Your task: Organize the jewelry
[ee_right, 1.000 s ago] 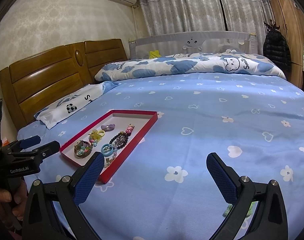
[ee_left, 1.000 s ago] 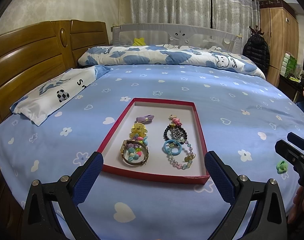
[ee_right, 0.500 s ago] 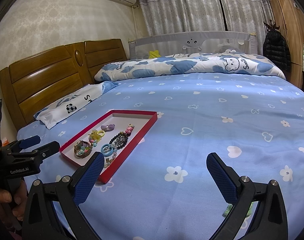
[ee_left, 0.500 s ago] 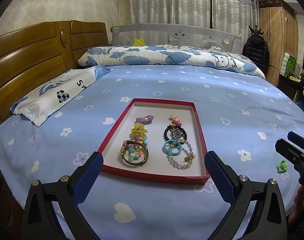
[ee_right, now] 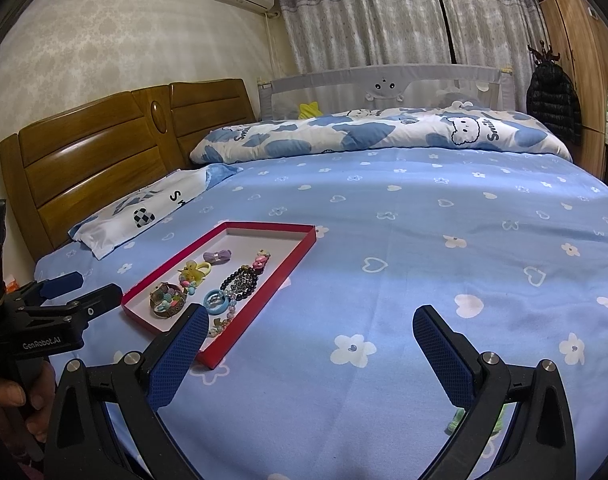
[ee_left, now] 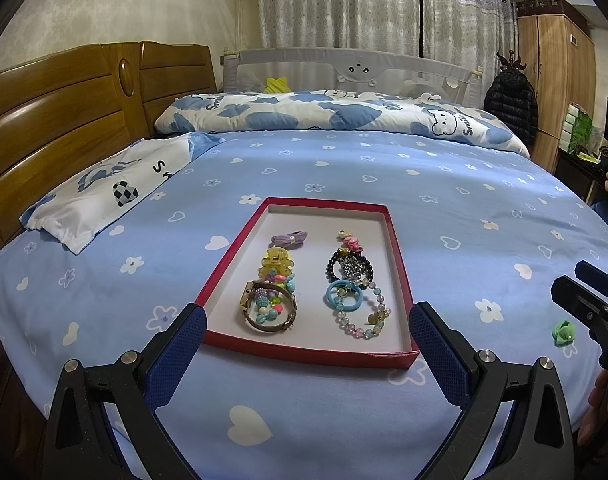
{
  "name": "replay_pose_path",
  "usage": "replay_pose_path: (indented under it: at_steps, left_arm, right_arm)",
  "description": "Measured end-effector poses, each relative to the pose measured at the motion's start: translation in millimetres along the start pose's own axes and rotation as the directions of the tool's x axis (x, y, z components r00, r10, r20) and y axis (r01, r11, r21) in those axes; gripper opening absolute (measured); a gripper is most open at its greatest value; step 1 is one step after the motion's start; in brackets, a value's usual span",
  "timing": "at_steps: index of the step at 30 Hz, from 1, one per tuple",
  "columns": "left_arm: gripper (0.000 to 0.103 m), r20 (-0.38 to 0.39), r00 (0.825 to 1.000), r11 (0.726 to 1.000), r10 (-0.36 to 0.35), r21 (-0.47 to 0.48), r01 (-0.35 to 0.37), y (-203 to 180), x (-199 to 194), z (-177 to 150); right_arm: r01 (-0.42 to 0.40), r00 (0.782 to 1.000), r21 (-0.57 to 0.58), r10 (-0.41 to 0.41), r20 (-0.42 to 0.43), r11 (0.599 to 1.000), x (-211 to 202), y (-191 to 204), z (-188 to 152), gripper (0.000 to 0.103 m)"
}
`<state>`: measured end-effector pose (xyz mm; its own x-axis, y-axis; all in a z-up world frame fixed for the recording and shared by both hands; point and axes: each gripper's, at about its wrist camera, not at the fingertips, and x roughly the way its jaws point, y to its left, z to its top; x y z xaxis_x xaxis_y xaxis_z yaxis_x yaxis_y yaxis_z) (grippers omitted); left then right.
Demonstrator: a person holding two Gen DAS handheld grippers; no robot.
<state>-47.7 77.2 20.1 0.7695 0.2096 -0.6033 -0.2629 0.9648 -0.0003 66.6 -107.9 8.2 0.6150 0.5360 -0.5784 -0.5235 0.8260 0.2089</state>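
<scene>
**One green piece left outside the red tray**

Almost nothing is changed from a second ago: both tools are held at the same spots above the bed, and only a faint drift of the left view is noticed. No piece has been moved, so the task is judged to be paused just short of the next pick.

The left tool (ee_left: 307, 326) is held wide open and empty, with the red tray (ee_left: 309, 354) directly ahead, framed between its blue ribbed pads. The right tool (ee_right: 309, 330) is likewise spread open and empty; the tray lies ahead and to its left.

Inside the shallow, white-lined cardboard tray, two rows are laid out: a rigid metallic bangle (ee_left: 268, 310) ringed around bright round beads, a glossy yellow plastic clip (ee_left: 275, 262), a soft purple fabric tie (ee_left: 290, 237), a black bead bracelet (ee_left: 348, 266), a smooth blue ring (ee_left: 343, 298) and a pastel bead strand (ee_left: 363, 322).

A small green trinket (ee_left: 563, 331), seemingly soft, is left on the blue printed bedsheet (ee_left: 463, 208), well to the right of the left tool and close under the right one.
</scene>
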Motion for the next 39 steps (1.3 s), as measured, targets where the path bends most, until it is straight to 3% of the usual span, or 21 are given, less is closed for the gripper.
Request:
replay_pose_path:
  at_steps: [39]
  left_arm:
    - [0.102,0.014,1.0,1.0,0.007,0.004,-0.007,1.1,-1.4,0.6]
  right_arm:
    - [-0.004,1.0,-0.009,0.004,0.002,1.0,-0.4,7.0,4.2,0.103]
